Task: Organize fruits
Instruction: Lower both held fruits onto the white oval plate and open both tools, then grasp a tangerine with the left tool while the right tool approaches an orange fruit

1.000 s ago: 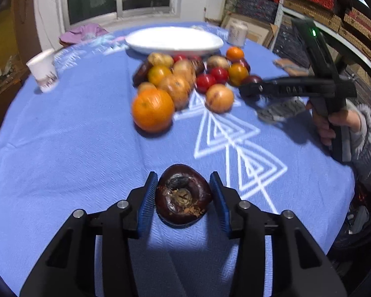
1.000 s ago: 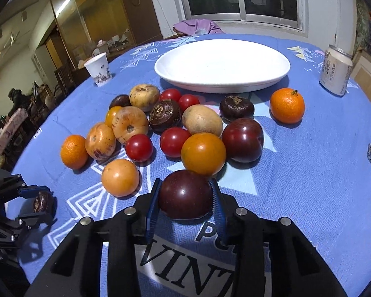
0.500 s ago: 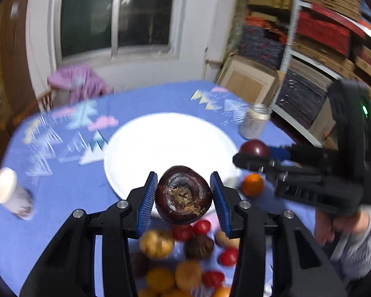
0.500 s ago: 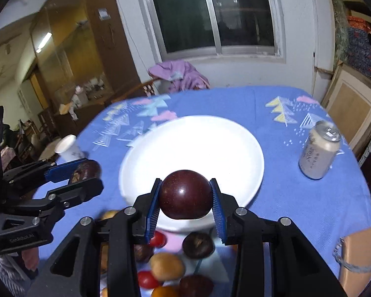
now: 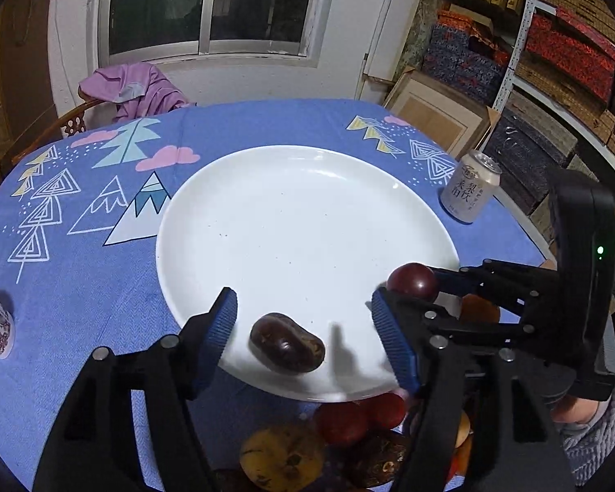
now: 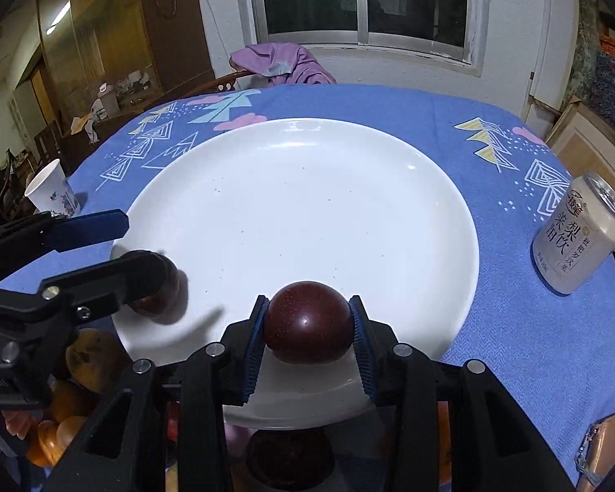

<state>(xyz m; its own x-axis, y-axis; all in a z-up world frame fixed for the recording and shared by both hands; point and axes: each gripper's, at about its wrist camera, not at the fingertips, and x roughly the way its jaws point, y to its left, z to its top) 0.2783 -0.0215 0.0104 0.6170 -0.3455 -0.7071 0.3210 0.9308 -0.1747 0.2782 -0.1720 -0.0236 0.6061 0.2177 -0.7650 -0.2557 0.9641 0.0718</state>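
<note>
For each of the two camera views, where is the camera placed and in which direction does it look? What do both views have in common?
Left wrist: sits on the left gripper, looks forward and down across the white plate toward the window; its open fingers frame a dark wrinkled fruit; the right gripper enters from the right.
Right wrist: sits on the right gripper, same direction; fingers clamp a dark red plum; the left gripper enters from the left.
Shared: plate, both fruits, drink can, paper cup.

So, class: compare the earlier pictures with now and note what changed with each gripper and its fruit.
The left gripper opened and let go of its wrinkled dark fruit, which now lies on the white plate. Both grippers moved from the fruit pile to the plate. Unchanged: the right gripper still clamps its smooth dark fruit.
</note>
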